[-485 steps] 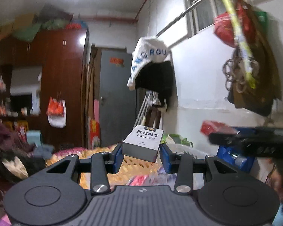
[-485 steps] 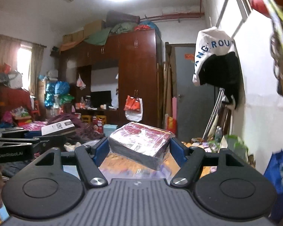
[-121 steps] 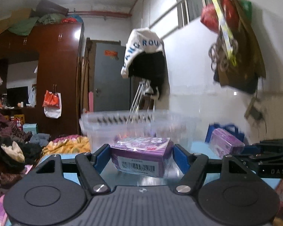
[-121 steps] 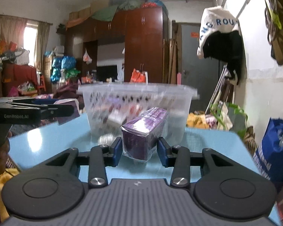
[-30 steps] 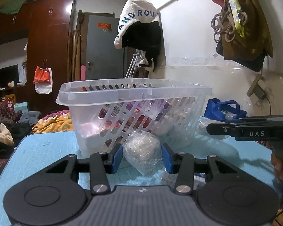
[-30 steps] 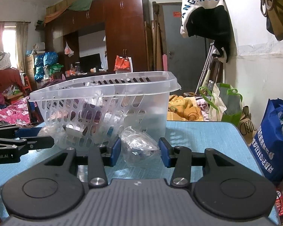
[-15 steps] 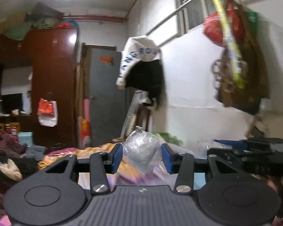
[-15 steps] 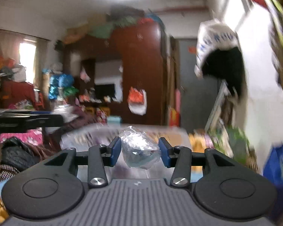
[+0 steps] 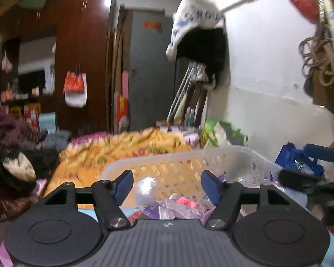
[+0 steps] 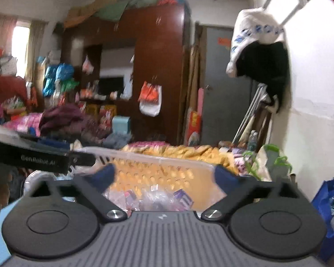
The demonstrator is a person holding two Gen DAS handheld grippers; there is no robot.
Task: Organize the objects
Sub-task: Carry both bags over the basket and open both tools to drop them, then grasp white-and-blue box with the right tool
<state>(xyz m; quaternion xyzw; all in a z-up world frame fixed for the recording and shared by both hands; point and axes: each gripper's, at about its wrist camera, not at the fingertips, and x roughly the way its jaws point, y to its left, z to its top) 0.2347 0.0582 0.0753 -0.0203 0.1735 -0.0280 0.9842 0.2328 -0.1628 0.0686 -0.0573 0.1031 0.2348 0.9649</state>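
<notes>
Fingers of two grippers spread above one basket.

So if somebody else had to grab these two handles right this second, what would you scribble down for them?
Left gripper: jaws wide open, nothing between them, held above the white slotted basket.
Right gripper: jaws also wide open and empty, over the same basket.
In the basket: a plastic-wrapped ball, a crinkly clear bag, purple packets and something pink.
Done: both hands look unloaded, and wrapped items lie in the basket below them.
Left: the frames are blurred and show almost none of the table, so look for any loose items before the next grab.
</notes>
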